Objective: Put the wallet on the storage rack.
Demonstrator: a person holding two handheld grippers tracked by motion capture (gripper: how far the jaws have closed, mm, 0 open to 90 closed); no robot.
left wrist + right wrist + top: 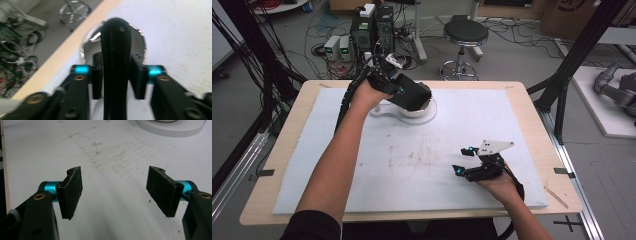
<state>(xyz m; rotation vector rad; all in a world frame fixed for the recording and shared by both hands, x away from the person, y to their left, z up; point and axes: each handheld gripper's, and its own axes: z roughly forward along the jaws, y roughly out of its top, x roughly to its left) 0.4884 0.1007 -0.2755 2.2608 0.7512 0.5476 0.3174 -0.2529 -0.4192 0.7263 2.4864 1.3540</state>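
My left gripper (399, 90) reaches over a shiny metal bowl (141, 42) that sits on a white round base (428, 116) at the back of the mat. A flat black thing (417, 96) stands edge-on between its jaws (116, 56), with its far end down in the bowl. The pads lie close along both its faces and look just off them, though the picture is blurred. My right gripper (463, 160) rests low over the mat near the front right. In the right gripper view it (115, 192) is open with nothing between its pads, and the white base (172, 130) shows far ahead.
A stained white mat (412, 165) covers most of the wooden table (532, 100). Behind the table stand a stool (465, 32), computer cases (372, 30) and loose cables on the floor. A black frame post (569, 60) rises at the right.
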